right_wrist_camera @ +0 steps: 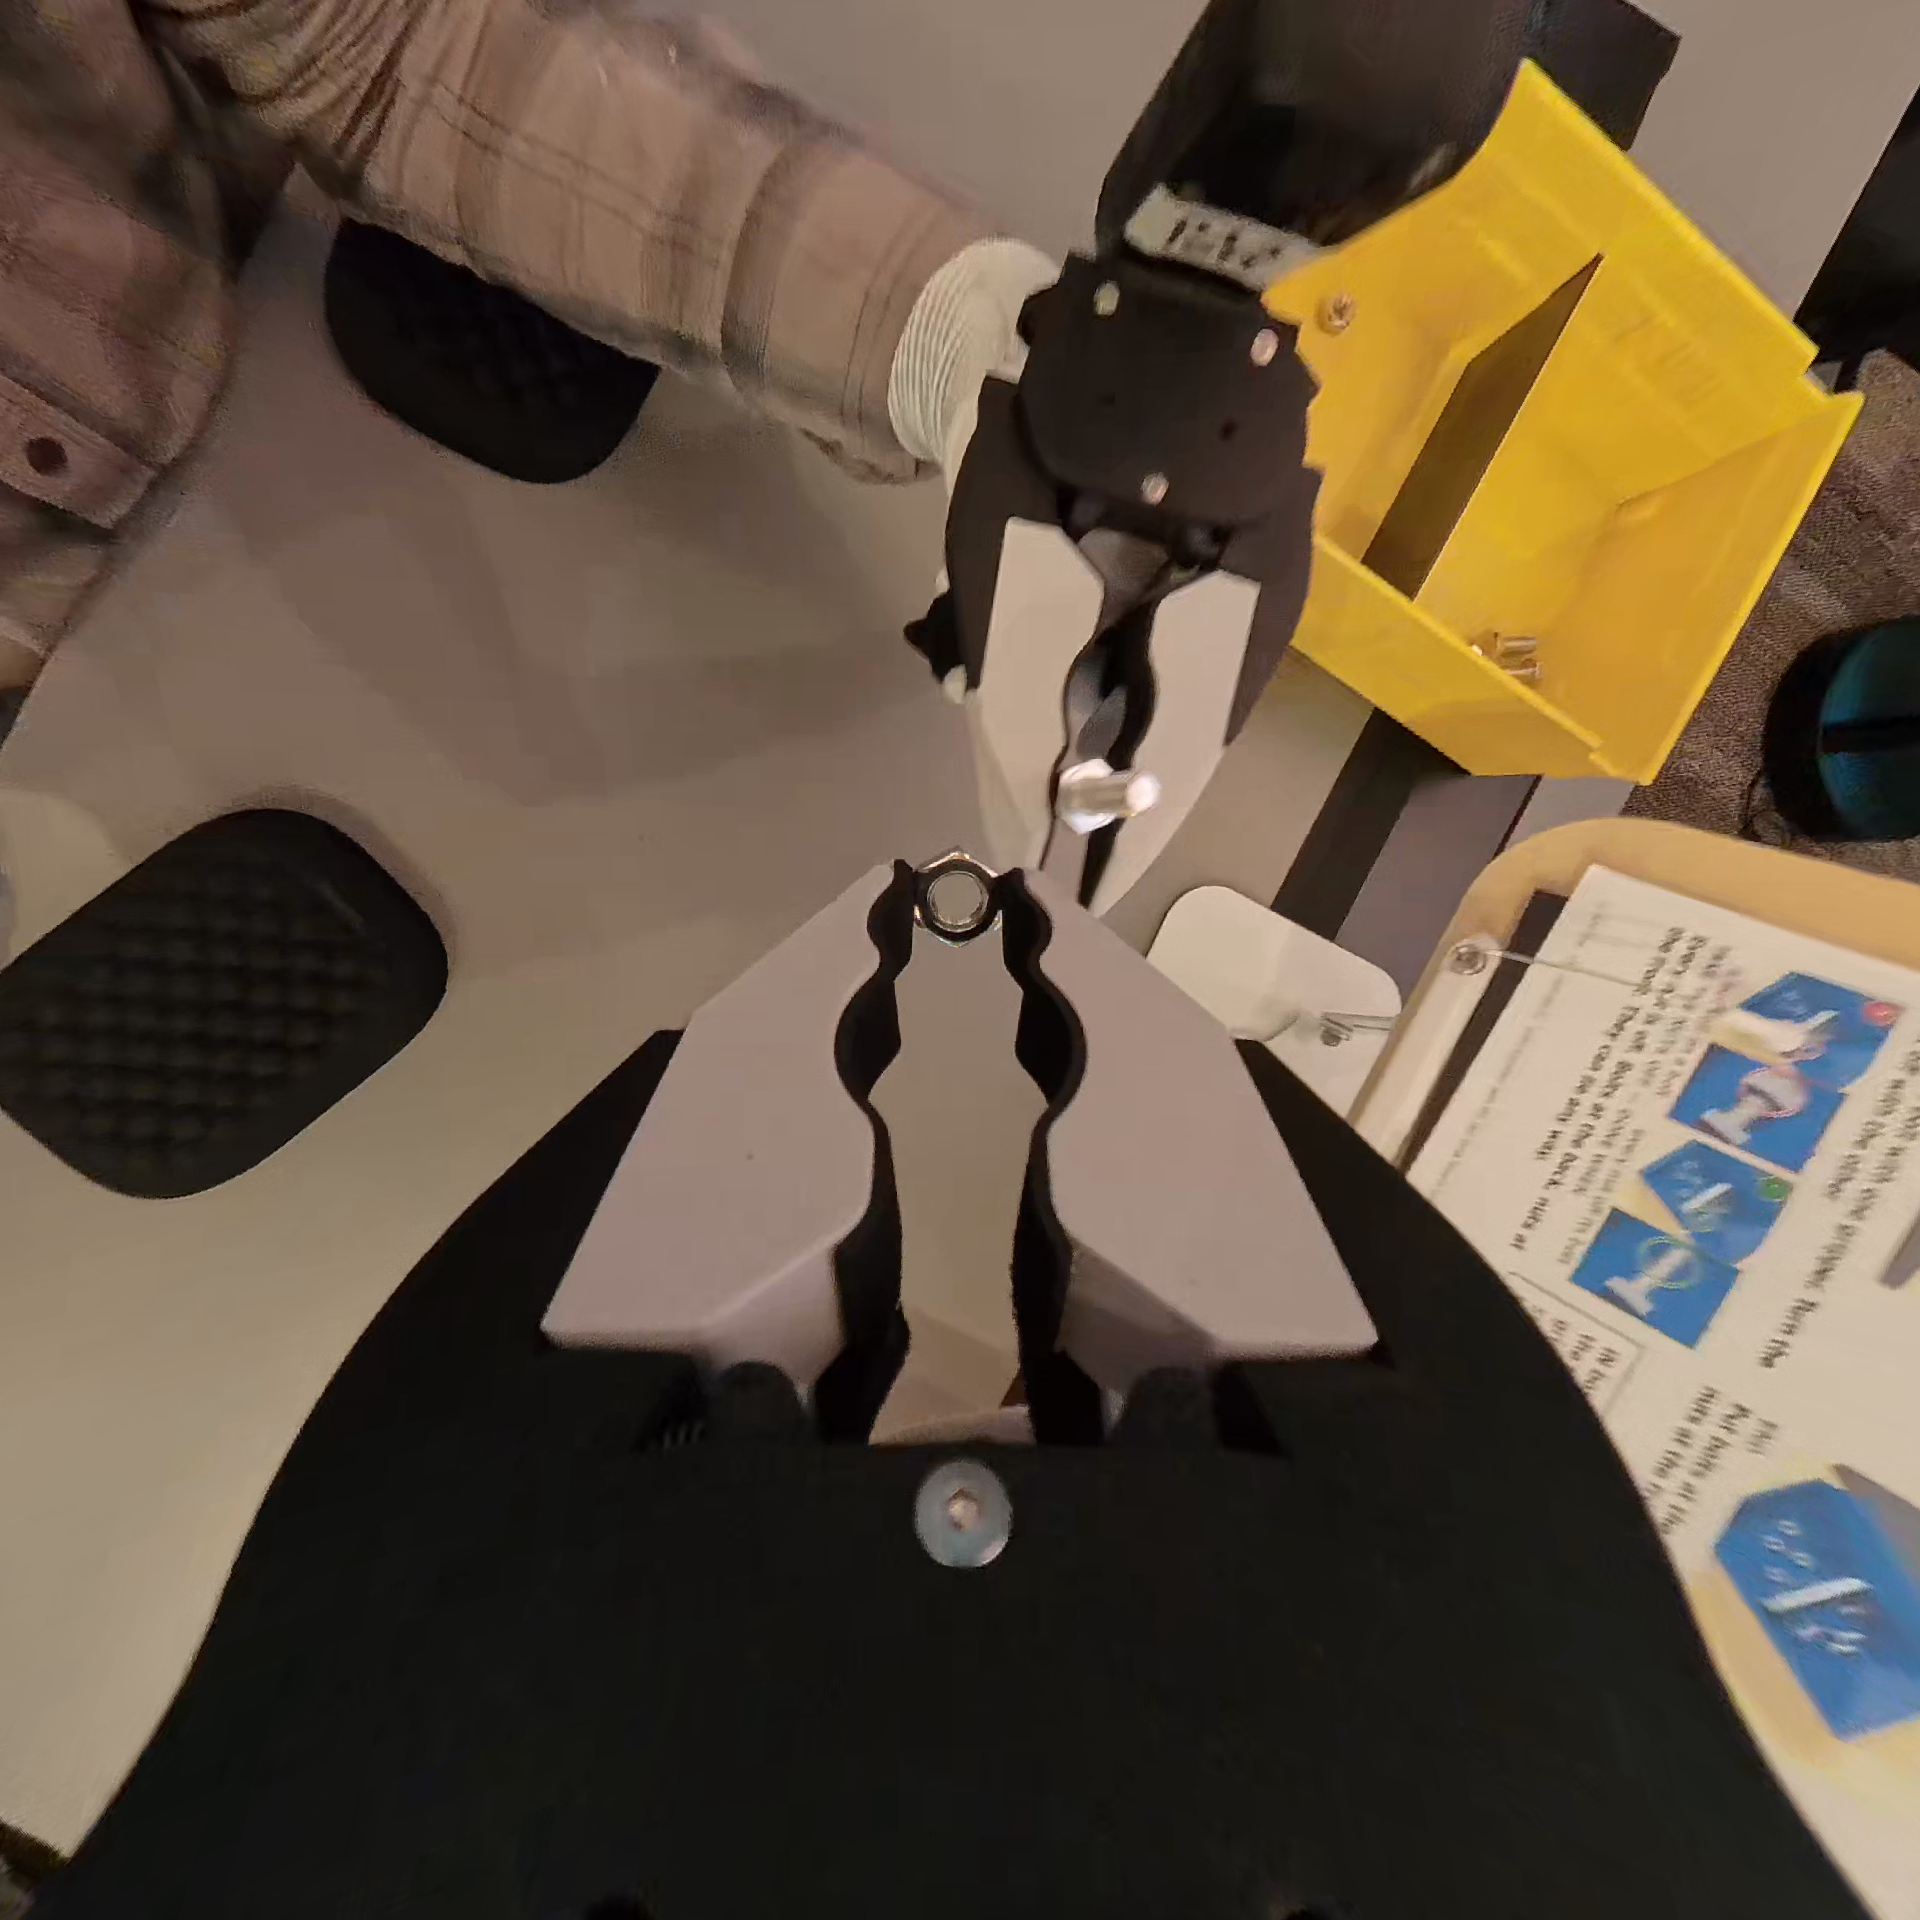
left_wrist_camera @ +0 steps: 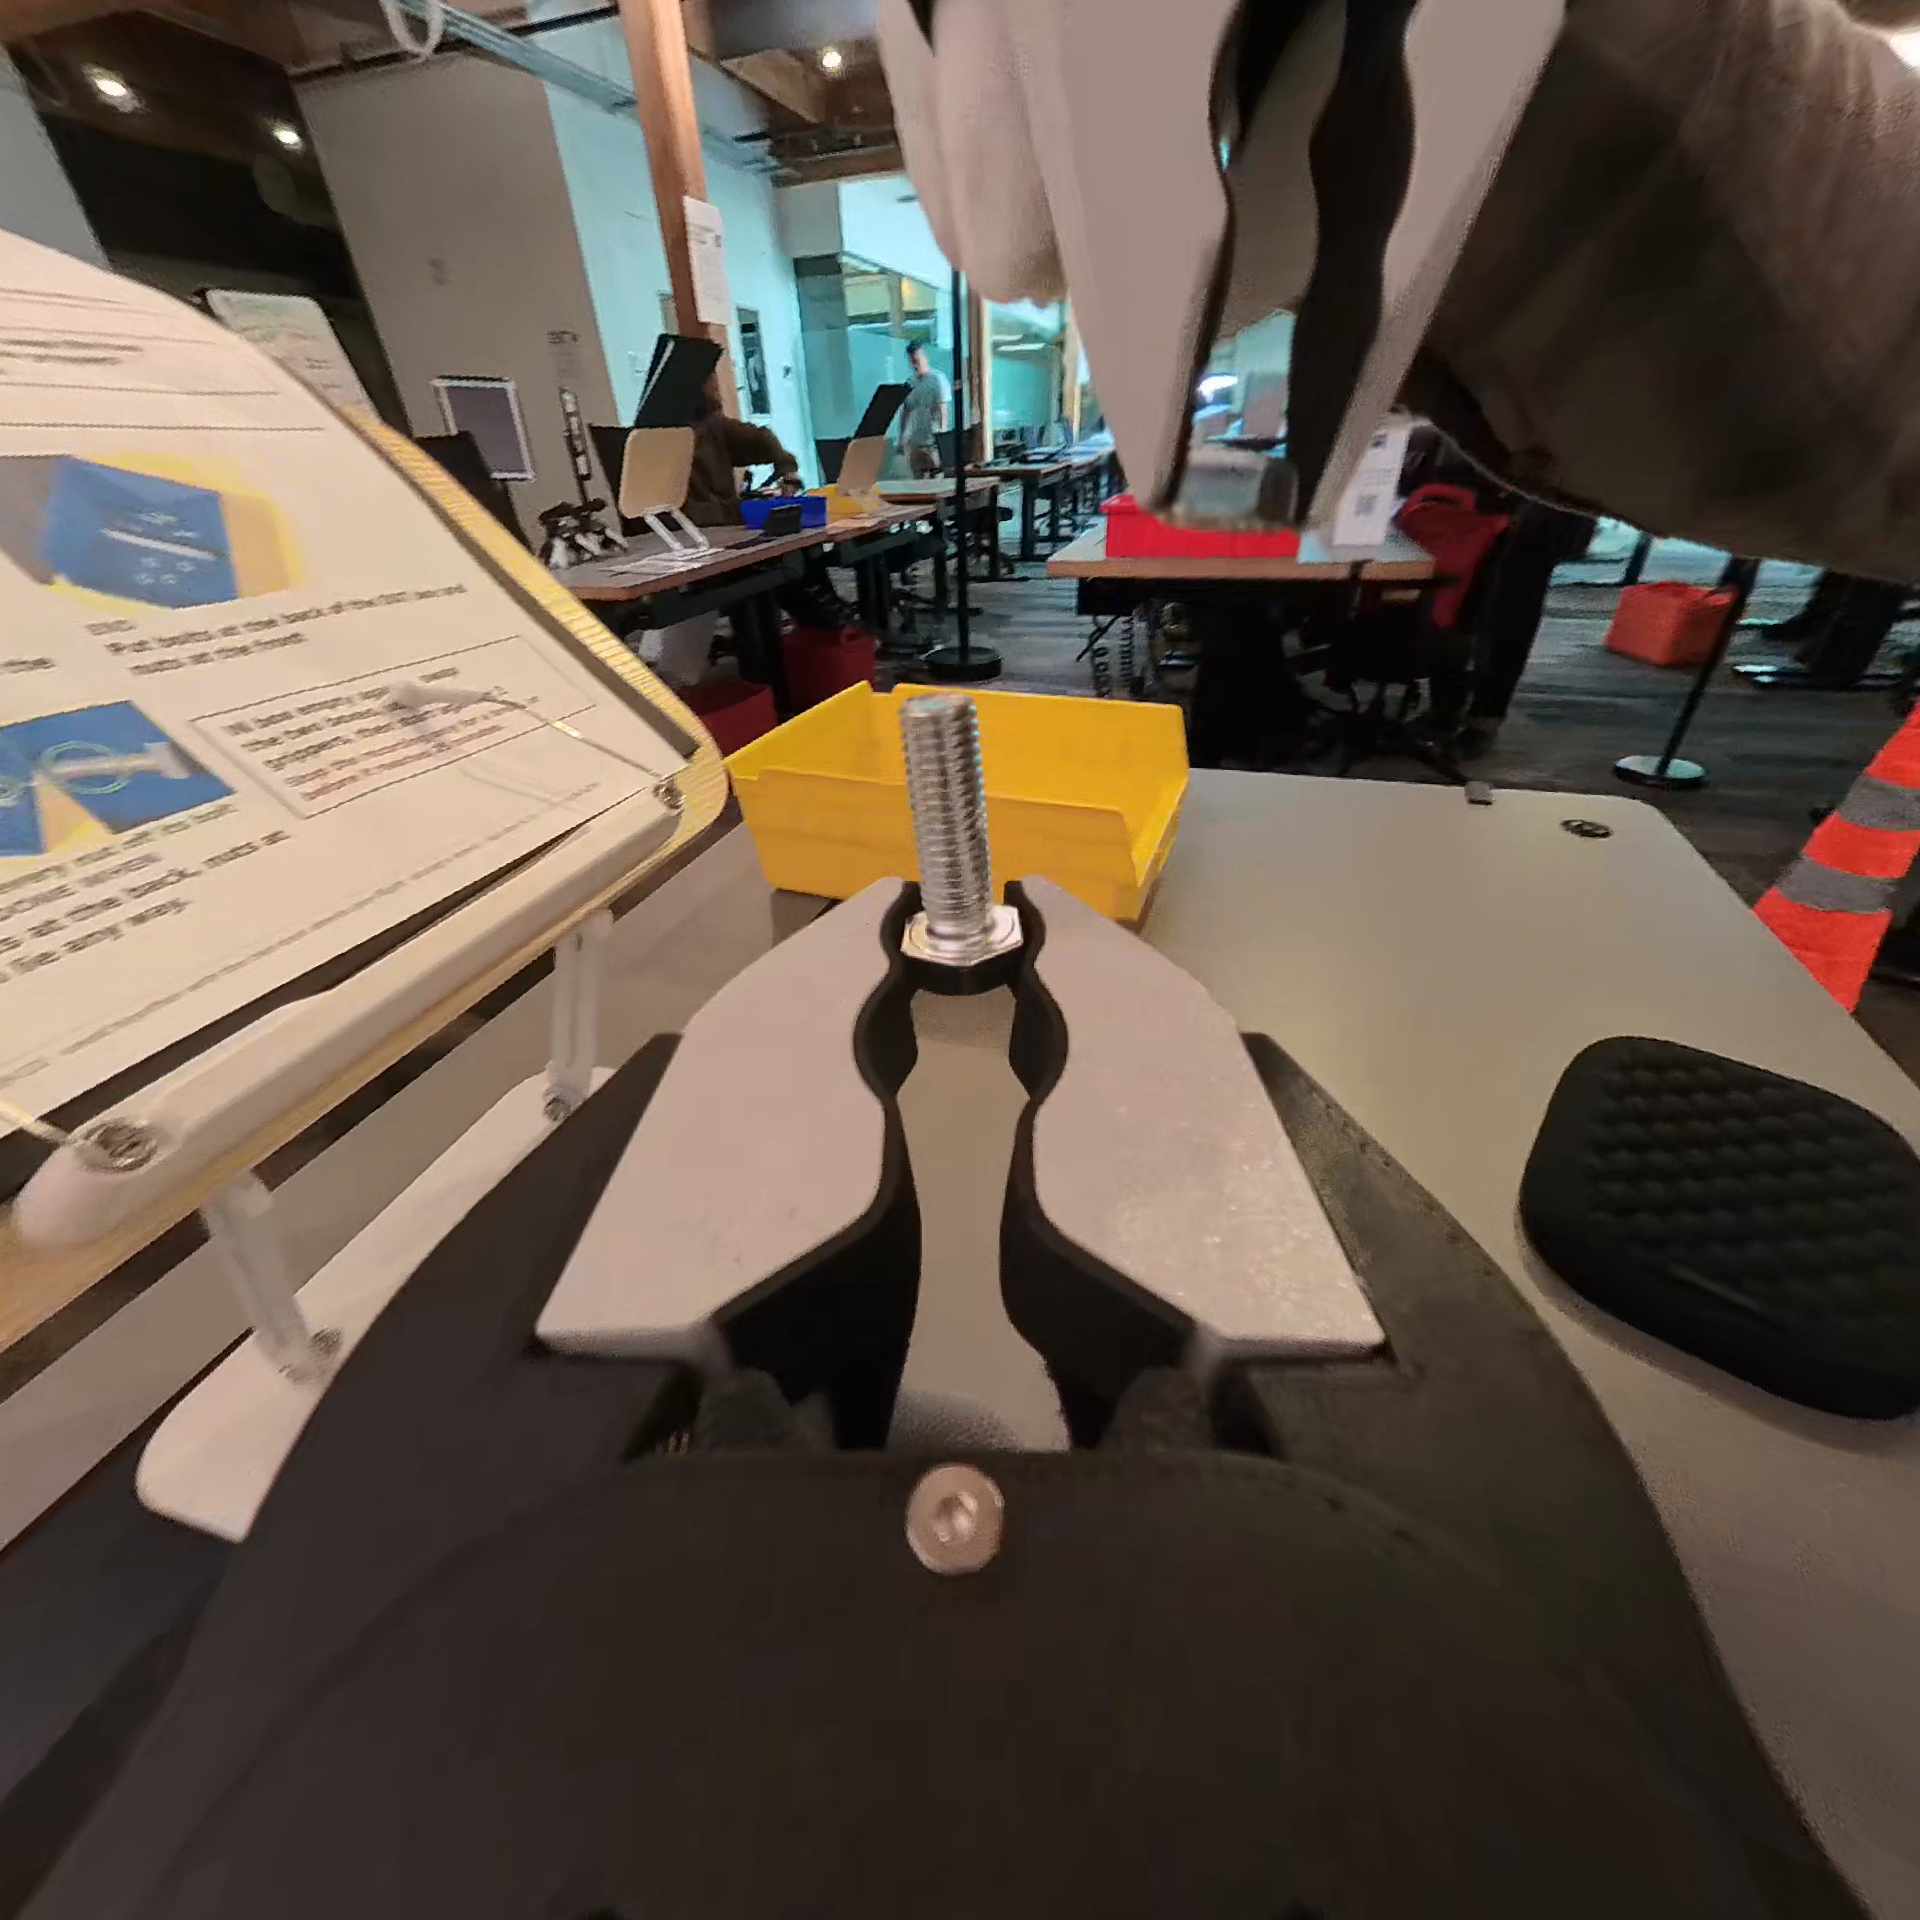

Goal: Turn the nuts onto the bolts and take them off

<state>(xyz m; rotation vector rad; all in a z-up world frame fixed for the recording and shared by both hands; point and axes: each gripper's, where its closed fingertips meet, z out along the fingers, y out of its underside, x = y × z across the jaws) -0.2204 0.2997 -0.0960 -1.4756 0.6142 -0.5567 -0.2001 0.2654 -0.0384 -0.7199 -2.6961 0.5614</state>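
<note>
We had the left gripper [left_wrist_camera: 961, 914] clamped on the bolt [left_wrist_camera: 940, 821], upright; right gripper [right_wrist_camera: 956, 902] pinched the nut [right_wrist_camera: 954, 900], above, right.

A pale grey surface [left_wrist_camera: 1403, 935] carries a yellow bin [left_wrist_camera: 1039, 821] at its far edge, two black textured pads [right_wrist_camera: 197, 997] and a stand holding an instruction sheet [left_wrist_camera: 260, 665].

I see a black dimpled rubber pad [left_wrist_camera: 1730, 1221] on the pale grey tabletop [left_wrist_camera: 1403, 935], and a tilted white printed instruction sheet [left_wrist_camera: 239, 665] on its stand.
</note>
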